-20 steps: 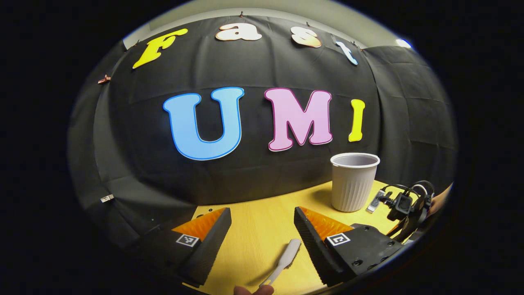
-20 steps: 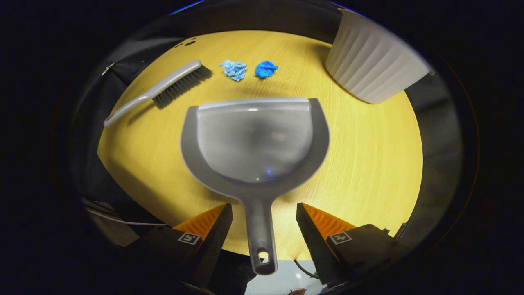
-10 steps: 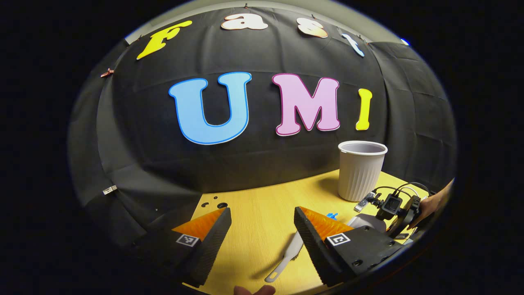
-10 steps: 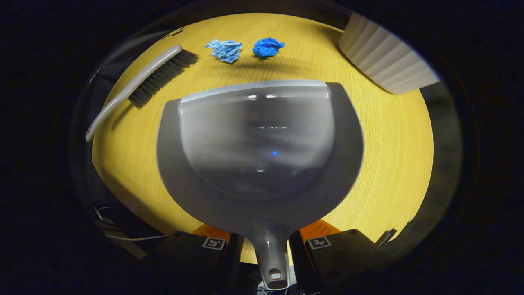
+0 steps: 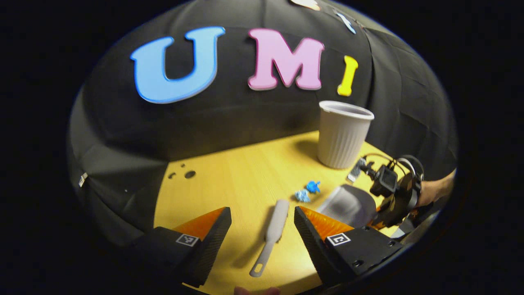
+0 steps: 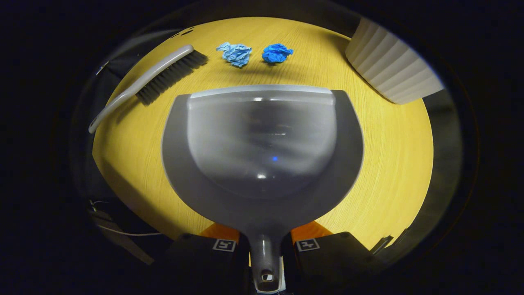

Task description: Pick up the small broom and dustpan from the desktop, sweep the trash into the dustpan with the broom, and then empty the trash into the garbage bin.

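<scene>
In the right gripper view my right gripper [image 6: 265, 254] is shut on the handle of the grey dustpan [image 6: 262, 155], whose pan lies flat on the yellow desk. Beyond its lip lie two blue crumpled paper balls [image 6: 235, 53] [image 6: 277, 53]. The grey broom [image 6: 151, 84] lies at the upper left. In the left gripper view my left gripper [image 5: 262, 229] hangs open above the broom's handle [image 5: 272, 229]. The paper balls [image 5: 308, 191], the dustpan [image 5: 348, 200] and the right gripper [image 5: 393, 192] sit to the right.
A white ribbed garbage bin [image 5: 343, 133] stands at the desk's far right, also at upper right in the right gripper view [image 6: 391, 67]. Small holes [image 5: 184, 174] mark the desk's far left corner. A hand [image 5: 436, 190] holds the right gripper.
The right gripper closed in on the dustpan handle and shut on it. The left gripper tilted down, bringing the broom handle between its open fingers.
</scene>
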`<state>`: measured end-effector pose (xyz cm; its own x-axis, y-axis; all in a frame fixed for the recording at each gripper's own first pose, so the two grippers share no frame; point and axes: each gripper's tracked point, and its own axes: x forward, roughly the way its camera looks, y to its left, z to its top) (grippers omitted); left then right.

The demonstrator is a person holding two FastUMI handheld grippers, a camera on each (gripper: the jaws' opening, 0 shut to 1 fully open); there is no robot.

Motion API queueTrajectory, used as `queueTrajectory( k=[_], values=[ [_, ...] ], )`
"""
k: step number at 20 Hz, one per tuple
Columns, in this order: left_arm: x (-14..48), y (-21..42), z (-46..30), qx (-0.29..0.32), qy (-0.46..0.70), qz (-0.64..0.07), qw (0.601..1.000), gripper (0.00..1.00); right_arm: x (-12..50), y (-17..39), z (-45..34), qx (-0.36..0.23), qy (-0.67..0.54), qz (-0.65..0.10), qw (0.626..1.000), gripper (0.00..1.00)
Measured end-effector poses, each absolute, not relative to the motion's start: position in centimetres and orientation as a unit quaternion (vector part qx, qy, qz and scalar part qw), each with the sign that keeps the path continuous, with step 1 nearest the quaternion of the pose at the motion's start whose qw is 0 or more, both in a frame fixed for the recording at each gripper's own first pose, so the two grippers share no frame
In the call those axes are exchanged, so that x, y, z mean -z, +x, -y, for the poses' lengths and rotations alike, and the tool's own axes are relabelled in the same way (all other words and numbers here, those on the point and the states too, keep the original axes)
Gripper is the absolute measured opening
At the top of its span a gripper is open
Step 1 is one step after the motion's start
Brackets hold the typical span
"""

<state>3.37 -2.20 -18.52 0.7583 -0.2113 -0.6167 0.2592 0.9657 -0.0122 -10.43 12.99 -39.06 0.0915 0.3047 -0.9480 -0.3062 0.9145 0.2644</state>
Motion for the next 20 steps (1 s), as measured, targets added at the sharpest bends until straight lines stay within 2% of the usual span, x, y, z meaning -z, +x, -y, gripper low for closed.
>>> queueTrajectory(
  k=[5,6,7,10,13,15,18,20],
  values=[
    [27.0,1.4,2.3,0.153,0.036,-0.504,0.849,0.94,38.9,-10.4,-12.9,-0.217,0.0,-0.643,0.734,0.34],
    [28.5,1.2,2.1,0.152,0.037,-0.533,0.832,0.93,38.9,-10.4,-12.9,-0.218,0.0,-0.643,0.734,0.27],
    [29.6,1.1,1.8,0.15,0.04,-0.558,0.815,0.93,38.9,-10.5,-13.0,-0.219,0.0,-0.642,0.734,0.34],
    [33.0,0.3,1.4,0.157,0.052,-0.621,0.766,0.87,38.8,-10.5,-12.9,-0.224,0.0,-0.642,0.733,0.34],
    [35.3,0.0,1.5,0.166,0.072,-0.655,0.733,0.82,38.8,-10.5,-12.9,-0.226,0.003,-0.643,0.732,0.34],
    [36.0,0.4,1.5,0.162,0.083,-0.662,0.727,0.74,38.8,-10.5,-12.9,-0.226,0.004,-0.643,0.732,0.34],
    [37.0,0.0,0.9,0.154,0.105,-0.679,0.71,0.35,38.8,-10.6,-12.9,-0.227,0.005,-0.644,0.73,0.34],
    [37.1,-0.4,0.7,0.162,0.126,-0.692,0.693,0.35,38.8,-10.5,-12.9,-0.228,0.006,-0.645,0.729,0.34]
  ],
)
